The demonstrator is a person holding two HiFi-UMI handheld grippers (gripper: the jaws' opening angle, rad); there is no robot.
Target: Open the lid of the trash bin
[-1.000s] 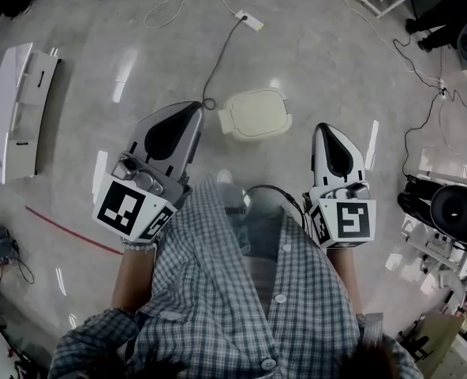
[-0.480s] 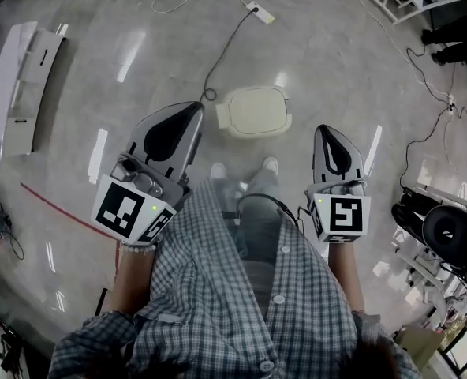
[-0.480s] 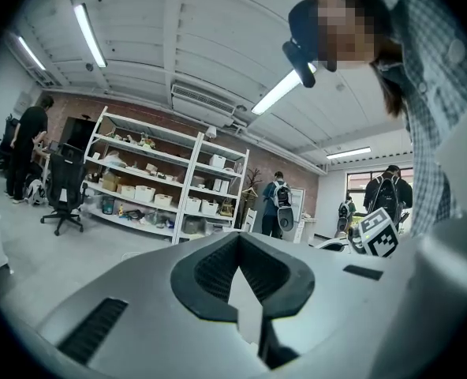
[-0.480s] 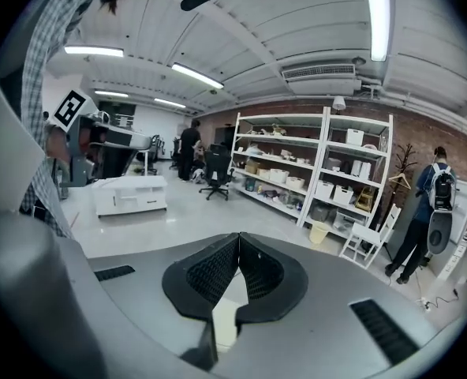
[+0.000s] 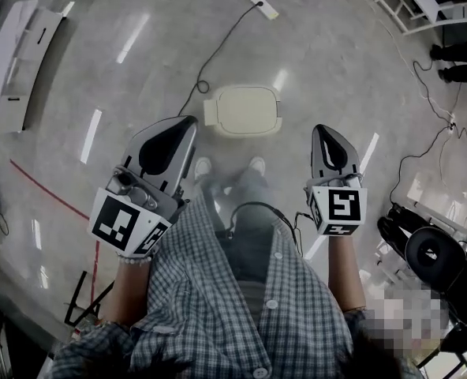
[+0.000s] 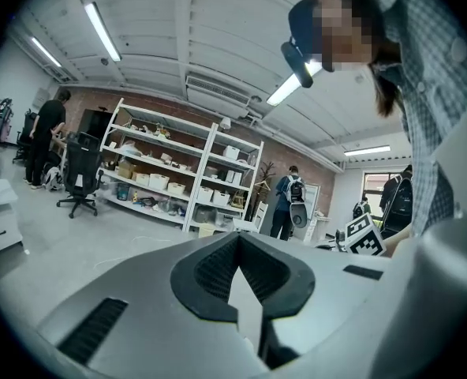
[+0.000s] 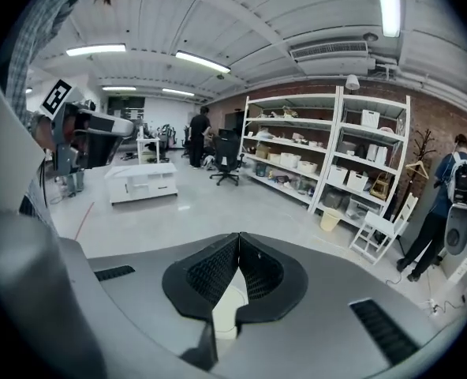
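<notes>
In the head view, the trash bin (image 5: 243, 110) stands on the floor ahead of my shoes, its cream lid lying flat and closed. My left gripper (image 5: 190, 119) is held up at the bin's near left and my right gripper (image 5: 320, 127) at its near right, both well above it and apart from it. Both are shut with nothing between the pads. The left gripper view has the left gripper (image 6: 238, 235) pointing level at the room. In the right gripper view, a cream patch (image 7: 224, 310) shows through the gap below the right gripper (image 7: 239, 235).
A cable (image 5: 218, 50) runs from the bin to a power strip (image 5: 267, 8). A white cabinet (image 5: 13, 54) lies at the far left, with a red floor line (image 5: 48, 192) nearer. Black equipment (image 5: 431, 251) and cables crowd the right. Shelves (image 7: 312, 160) and people stand across the room.
The head view has shifted forward. My shoes now show just below the bin, which sits slightly further left. Both grippers keep the same pose and stay shut.
</notes>
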